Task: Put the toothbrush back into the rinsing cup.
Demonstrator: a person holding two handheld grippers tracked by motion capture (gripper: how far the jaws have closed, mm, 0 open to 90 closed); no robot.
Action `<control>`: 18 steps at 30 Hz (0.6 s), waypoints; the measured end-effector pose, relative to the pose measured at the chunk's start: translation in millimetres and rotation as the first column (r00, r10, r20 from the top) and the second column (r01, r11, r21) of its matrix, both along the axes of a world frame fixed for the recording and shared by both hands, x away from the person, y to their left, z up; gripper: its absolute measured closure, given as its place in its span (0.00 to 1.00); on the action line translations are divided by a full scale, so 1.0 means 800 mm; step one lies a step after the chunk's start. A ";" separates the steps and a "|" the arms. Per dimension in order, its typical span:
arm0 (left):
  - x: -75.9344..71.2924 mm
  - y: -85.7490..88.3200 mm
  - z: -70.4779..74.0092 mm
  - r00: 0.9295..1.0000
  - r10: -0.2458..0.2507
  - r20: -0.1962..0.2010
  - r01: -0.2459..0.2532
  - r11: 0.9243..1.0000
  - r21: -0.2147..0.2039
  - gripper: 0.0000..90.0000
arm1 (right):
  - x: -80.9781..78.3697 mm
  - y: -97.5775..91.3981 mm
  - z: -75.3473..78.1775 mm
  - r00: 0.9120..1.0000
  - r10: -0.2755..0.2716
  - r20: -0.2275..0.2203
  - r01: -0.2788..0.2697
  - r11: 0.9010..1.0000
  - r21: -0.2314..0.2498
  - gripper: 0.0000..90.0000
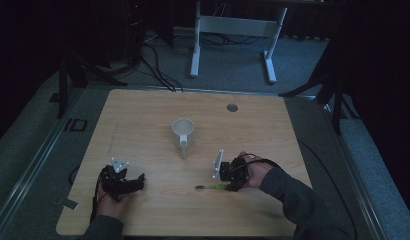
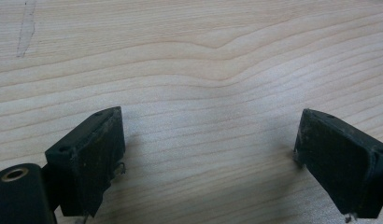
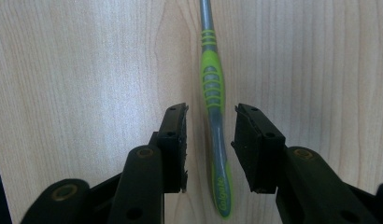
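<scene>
Right tongs (image 3: 210, 140) parted a little, 2 black jaws straddling the lower handle of a green and grey toothbrush (image 3: 213, 93) without clamping it; a sliver of wood visible on each side between pad and handle in the right gripper view. Toothbrush flat on the desk (image 3: 87, 70), butt end at 6 o'clock in that view, neck running off toward 12 o'clock. Seen from the high view as the right tongs (image 1: 224, 186) at the desk's 4 o'clock area, pointing toward 9 o'clock, with the toothbrush (image 1: 209, 187) lying lengthwise out of them toward 9 o'clock, and the right hand (image 1: 253, 172) wrapped around the body, dark sleeve behind.

Left tongs (image 2: 208, 149) spread wide, released, nothing but bare wood grain between the jaws. In the high view, left tongs (image 1: 138, 181) at the desk's 8 o'clock area, held by the left hand (image 1: 113, 197), well apart from the toothbrush.

White mug (image 1: 183, 134) upright near the desk's centre, handle turned toward 6 o'clock, apart from both tongs. Small round grey disc (image 1: 232, 107) set in the desk (image 1: 273, 130) toward 1 o'clock.
</scene>
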State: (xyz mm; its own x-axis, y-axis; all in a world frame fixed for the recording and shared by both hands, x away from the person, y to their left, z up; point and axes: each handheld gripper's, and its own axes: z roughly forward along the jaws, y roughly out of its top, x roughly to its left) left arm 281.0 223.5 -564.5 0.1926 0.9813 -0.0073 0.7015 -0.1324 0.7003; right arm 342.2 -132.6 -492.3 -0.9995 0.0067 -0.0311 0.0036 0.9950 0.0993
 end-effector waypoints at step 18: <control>0.000 0.000 0.000 1.000 0.000 0.000 0.000 1.000 0.000 0.10 | -0.002 0.007 -0.015 1.000 0.021 -0.007 -0.022 0.998 -0.052 0.75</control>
